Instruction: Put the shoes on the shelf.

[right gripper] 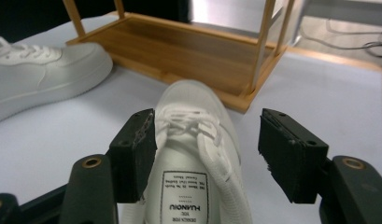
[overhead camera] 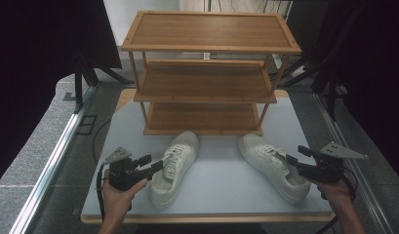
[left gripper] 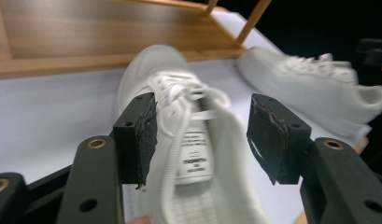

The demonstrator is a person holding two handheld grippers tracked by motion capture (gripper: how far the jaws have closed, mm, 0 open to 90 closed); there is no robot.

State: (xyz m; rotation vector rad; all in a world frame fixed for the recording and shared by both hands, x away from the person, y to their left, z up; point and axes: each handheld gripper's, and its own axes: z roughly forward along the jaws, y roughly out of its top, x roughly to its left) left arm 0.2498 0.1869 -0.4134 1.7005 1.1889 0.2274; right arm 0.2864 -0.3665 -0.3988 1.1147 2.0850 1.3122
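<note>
L gripper: jaws wide, astride left sneaker, lower centre; no grip.
R gripper: jaws wide over right sneaker, lower right.
Rack: shelves bare; both sneakers unshelved.

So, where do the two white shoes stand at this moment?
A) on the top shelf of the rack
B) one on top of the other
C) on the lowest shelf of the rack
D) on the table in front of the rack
D: the left shoe and the right shoe both rest on the table, before the wooden rack, whose shelves are bare.
</note>
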